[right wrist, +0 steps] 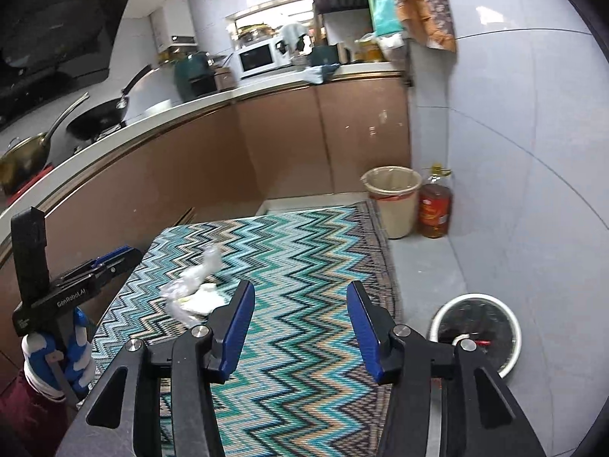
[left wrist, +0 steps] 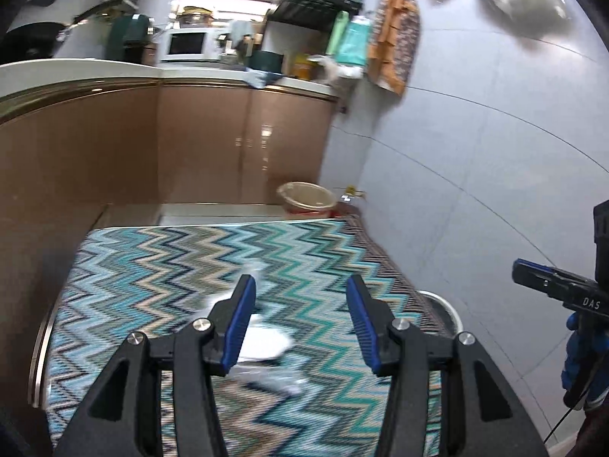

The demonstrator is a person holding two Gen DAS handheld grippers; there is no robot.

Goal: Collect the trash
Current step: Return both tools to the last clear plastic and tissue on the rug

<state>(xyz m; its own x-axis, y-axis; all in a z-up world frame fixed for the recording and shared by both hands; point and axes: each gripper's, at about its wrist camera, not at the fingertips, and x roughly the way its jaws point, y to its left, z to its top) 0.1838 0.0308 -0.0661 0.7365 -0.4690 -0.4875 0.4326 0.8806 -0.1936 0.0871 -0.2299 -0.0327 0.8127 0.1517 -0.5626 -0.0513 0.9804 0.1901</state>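
Crumpled clear plastic and white paper trash [right wrist: 196, 291] lies on the zigzag rug [right wrist: 304, 266], left of my right gripper [right wrist: 300, 323], which is open and empty above the rug. In the left wrist view the same trash [left wrist: 262, 339] lies blurred just below and between the fingers of my left gripper [left wrist: 300, 323], which is open and empty. A beige lined trash bin [right wrist: 394, 200] stands at the rug's far right corner by the cabinets; it also shows in the left wrist view [left wrist: 306, 200]. Each gripper shows in the other's view, the right one [left wrist: 552, 282] and the left one [right wrist: 95, 266].
An oil bottle [right wrist: 434, 209] stands right of the bin against the tiled wall. A round white-rimmed scale [right wrist: 475, 331] lies on the floor right of the rug. Brown cabinets [right wrist: 190, 175] with pans and a microwave [right wrist: 259, 59] on the counter run along the left and back.
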